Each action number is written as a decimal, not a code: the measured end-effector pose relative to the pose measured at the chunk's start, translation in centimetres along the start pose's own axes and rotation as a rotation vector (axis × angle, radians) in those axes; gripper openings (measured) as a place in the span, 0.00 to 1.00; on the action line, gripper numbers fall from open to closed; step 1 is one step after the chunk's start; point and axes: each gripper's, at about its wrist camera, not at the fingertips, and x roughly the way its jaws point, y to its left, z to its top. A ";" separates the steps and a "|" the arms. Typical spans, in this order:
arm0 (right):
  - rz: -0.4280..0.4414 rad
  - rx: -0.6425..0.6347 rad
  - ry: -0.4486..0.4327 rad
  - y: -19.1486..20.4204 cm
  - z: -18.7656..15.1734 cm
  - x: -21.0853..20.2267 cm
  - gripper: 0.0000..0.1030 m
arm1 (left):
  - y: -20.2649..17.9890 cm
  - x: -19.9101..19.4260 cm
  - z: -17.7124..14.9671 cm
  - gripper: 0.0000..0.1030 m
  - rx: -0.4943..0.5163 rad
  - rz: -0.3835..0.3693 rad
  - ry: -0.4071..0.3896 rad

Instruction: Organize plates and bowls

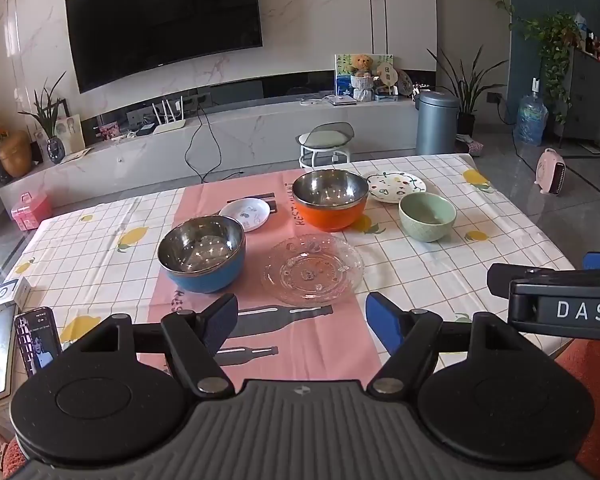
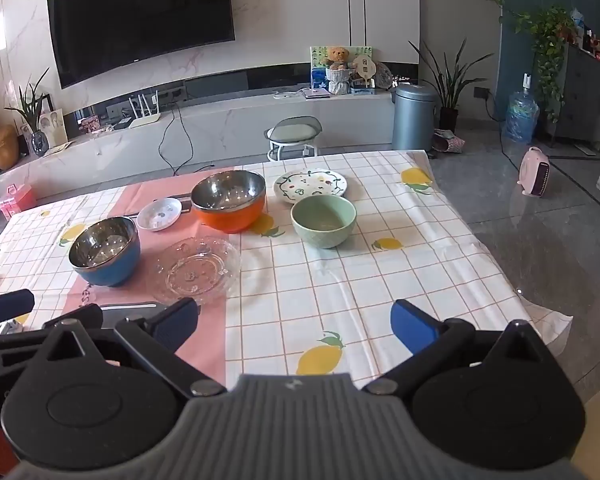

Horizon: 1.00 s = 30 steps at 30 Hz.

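On the lemon-print tablecloth (image 1: 420,276) stand a blue steel-lined bowl (image 1: 202,256), an orange steel-lined bowl (image 1: 330,200) and a green ceramic bowl (image 1: 427,216). A clear glass plate (image 1: 312,270) lies in front, a small white saucer (image 1: 246,213) behind the blue bowl, a patterned plate (image 1: 396,187) at the back. My left gripper (image 1: 302,322) hangs open above the near edge, just short of the glass plate, nothing between its fingers. The right gripper (image 2: 296,326) is open over bare cloth, the green bowl (image 2: 324,220) ahead of it and the glass plate (image 2: 198,270) ahead to its left.
A pink runner (image 1: 260,320) crosses the table under the left-hand dishes. A phone (image 1: 36,340) stands at the near left corner. Beyond the table are a stool (image 1: 326,144), a grey bin (image 1: 436,122) and a TV bench. The table's right edge (image 2: 500,264) drops to the floor.
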 end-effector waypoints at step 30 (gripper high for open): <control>-0.026 -0.055 -0.017 1.3 -0.1 -0.7 0.98 | 1.4 -1.0 0.3 0.84 -0.042 0.012 -0.015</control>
